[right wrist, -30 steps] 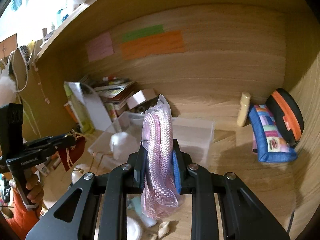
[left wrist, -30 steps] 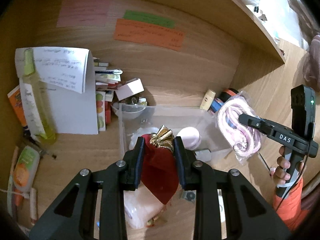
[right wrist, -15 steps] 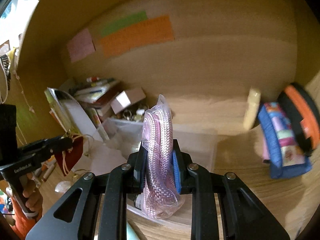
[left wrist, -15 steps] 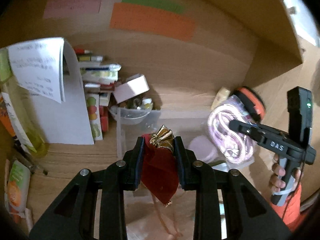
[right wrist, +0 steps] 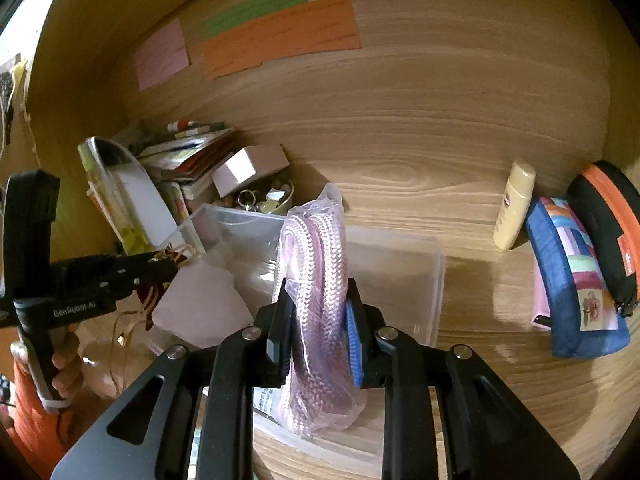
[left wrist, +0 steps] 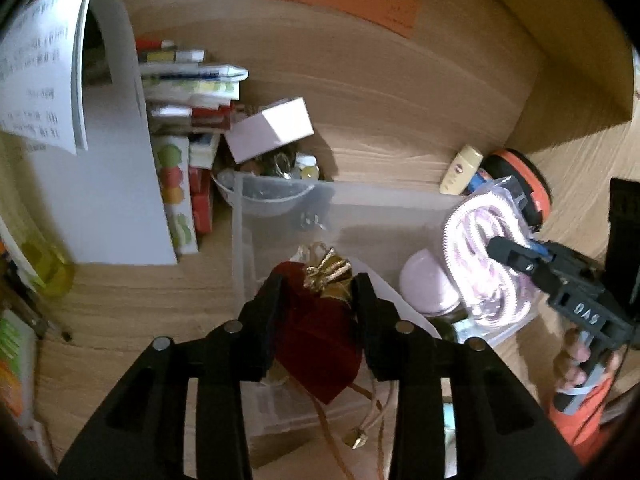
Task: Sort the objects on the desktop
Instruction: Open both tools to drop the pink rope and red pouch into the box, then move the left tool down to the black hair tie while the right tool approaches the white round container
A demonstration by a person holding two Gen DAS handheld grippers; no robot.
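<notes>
My left gripper (left wrist: 318,292) is shut on a dark red drawstring pouch (left wrist: 316,340) with a gold top, held over the left part of a clear plastic bin (left wrist: 360,208). My right gripper (right wrist: 320,304) is shut on a bagged pink rope coil (right wrist: 316,280) and holds it over the same bin (right wrist: 400,256). The right gripper with the rope (left wrist: 480,264) shows at the right of the left wrist view. The left gripper with the pouch (right wrist: 160,264) shows at the left of the right wrist view. A pink round object (left wrist: 424,284) lies inside the bin.
Behind the bin stand a small bowl of trinkets (right wrist: 260,200), a pink box (right wrist: 248,168), stacked booklets (left wrist: 188,76) and curled white papers (left wrist: 80,120). A cream tube (right wrist: 514,204), a blue patchwork pouch (right wrist: 572,284) and a black-orange case (right wrist: 608,224) lean at the right wall.
Both grippers have moved forward and closer to the bin, each still holding its item. The pouch and the rope now hang over the bin's inside.
</notes>
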